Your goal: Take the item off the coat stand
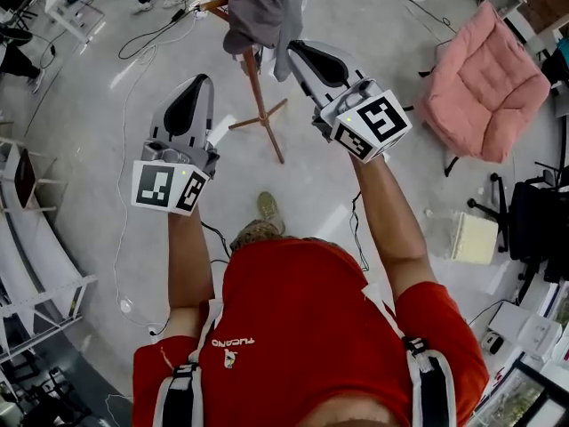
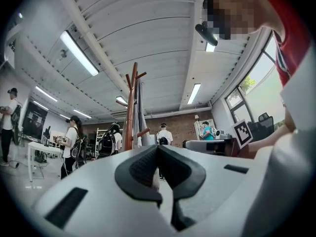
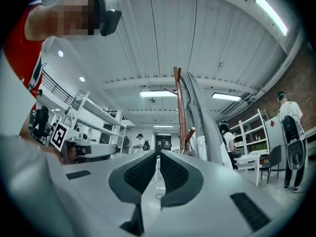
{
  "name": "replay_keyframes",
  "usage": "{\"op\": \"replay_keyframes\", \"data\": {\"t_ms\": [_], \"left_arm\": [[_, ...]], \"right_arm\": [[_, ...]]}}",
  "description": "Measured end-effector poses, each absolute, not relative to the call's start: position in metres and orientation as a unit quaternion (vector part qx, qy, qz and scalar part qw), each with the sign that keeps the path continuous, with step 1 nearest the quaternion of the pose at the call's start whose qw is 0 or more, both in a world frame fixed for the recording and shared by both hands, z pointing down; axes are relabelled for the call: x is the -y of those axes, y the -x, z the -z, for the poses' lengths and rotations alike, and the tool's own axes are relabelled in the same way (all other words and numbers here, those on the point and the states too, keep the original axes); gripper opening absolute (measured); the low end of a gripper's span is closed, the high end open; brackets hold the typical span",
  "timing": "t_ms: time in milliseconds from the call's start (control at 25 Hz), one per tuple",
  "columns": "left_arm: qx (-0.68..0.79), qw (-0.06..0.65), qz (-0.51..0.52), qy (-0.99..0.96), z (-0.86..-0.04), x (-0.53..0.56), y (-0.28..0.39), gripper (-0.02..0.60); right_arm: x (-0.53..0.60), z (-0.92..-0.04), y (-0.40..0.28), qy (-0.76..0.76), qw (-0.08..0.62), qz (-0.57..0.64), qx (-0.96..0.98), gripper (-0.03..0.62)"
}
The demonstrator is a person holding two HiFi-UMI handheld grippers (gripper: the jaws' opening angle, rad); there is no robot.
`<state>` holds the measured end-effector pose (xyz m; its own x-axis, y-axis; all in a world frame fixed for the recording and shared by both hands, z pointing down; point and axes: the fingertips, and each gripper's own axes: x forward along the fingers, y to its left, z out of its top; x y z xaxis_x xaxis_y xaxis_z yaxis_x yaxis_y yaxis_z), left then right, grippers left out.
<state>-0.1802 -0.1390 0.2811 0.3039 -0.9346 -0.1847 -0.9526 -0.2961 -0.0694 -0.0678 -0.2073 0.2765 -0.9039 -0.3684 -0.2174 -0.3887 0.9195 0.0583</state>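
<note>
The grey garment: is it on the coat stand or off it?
On it: the grey garment hangs draped over the top of the wooden coat stand.

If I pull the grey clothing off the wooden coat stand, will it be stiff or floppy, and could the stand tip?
Probably floppy: the grey clothing hangs in soft folds, so it should sag when lifted. The wooden coat stand looks slim on thin splayed legs, so a sideways tug might tip it.

Bright even indoor light, ceiling tube lights [image 2: 79,53] overhead, daylight thru window [image 2: 249,85], soft glare on glossy floor [image 1: 133,74], faint shadows, heavy fisheye w/ dark vignette corners in both gripper views, close foreground soft, bg sharp
</note>
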Motion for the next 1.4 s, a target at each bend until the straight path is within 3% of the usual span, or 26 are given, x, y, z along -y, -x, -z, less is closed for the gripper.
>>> {"op": "replay_keyframes", "data": {"t_ms": [200, 520, 720, 920, 1000, 1160, 1400], "left_arm": [[-0.573, 0.081, -0.054, 0.814, -0.284, 0.191, 0.222, 0.009], [-0.559, 0.08, -0.054, 0.824, -0.286, 0.246, 0.254, 0.009], [-0.565, 0.074, -0.054, 0.82, -0.291, 0.261, 0.261, 0.009], [-0.585, 0.069, -0.053, 0.806, -0.293, 0.26, 0.269, 0.009], [-0.591, 0.068, -0.055, 0.802, -0.293, 0.26, 0.27, 0.009], [-0.602, 0.07, -0.063, 0.793, -0.288, 0.257, 0.272, 0.009], [-0.609, 0.073, -0.067, 0.787, -0.283, 0.256, 0.263, 0.009]], "right_arm": [[0.264, -0.28, 0.107, 0.219, 0.093, -0.056, -0.97, 0.034], [0.331, -0.296, 0.136, 0.25, 0.05, -0.062, -0.965, 0.216], [0.36, -0.314, 0.152, 0.238, 0.017, -0.048, -0.97, 0.272], [0.37, -0.319, 0.164, 0.217, 0.013, -0.056, -0.974, 0.253], [0.369, -0.317, 0.166, 0.214, 0.016, -0.064, -0.975, 0.162], [0.361, -0.313, 0.175, 0.195, 0.017, -0.078, -0.977, 0.054], [0.355, -0.289, 0.163, 0.196, 0.049, -0.093, -0.975, 0.035]]}}
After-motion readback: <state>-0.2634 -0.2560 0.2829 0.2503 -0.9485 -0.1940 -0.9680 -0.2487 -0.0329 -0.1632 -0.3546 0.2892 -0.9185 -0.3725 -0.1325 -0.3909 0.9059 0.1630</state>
